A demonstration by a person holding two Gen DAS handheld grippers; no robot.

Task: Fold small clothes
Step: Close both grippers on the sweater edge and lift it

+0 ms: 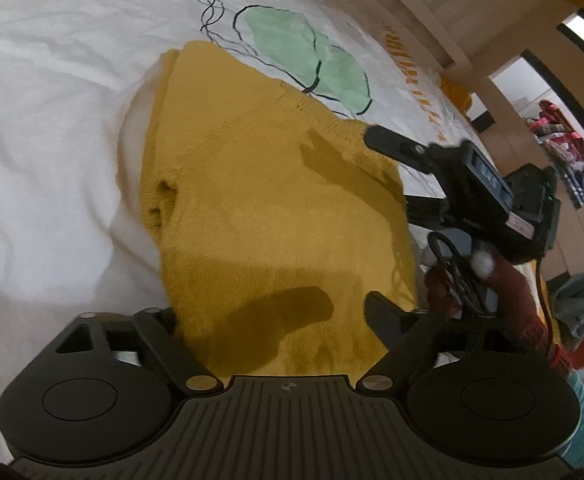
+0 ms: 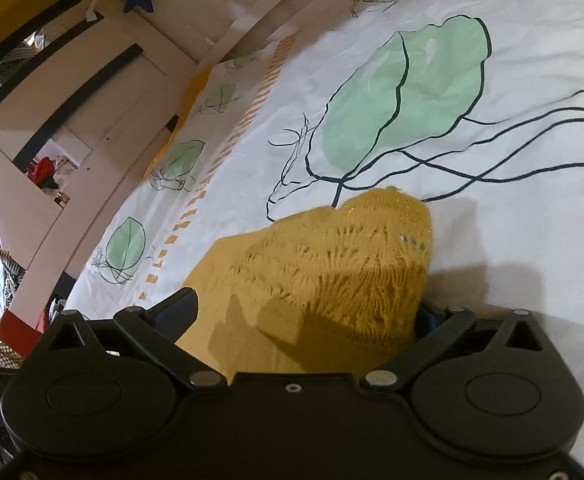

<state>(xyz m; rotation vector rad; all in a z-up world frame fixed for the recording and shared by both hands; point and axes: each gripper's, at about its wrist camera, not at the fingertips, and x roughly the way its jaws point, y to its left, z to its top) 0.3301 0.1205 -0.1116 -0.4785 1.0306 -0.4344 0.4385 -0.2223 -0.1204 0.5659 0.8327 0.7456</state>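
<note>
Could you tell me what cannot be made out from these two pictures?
- Left gripper: left fingertip hidden under the sweater, left wrist view.
- Right gripper: right fingertip hidden behind the sweater, right wrist view, so grip unclear.
- Sweater's near edge: hidden by both gripper bodies.

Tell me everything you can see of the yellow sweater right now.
The yellow sweater is a mustard knit, plain over most of it with an openwork lacy section at one end. It lies on the white bedspread, partly folded with a bunched edge. The left gripper stands open over it; the right gripper straddles its lacy end, grip unclear.
</note>
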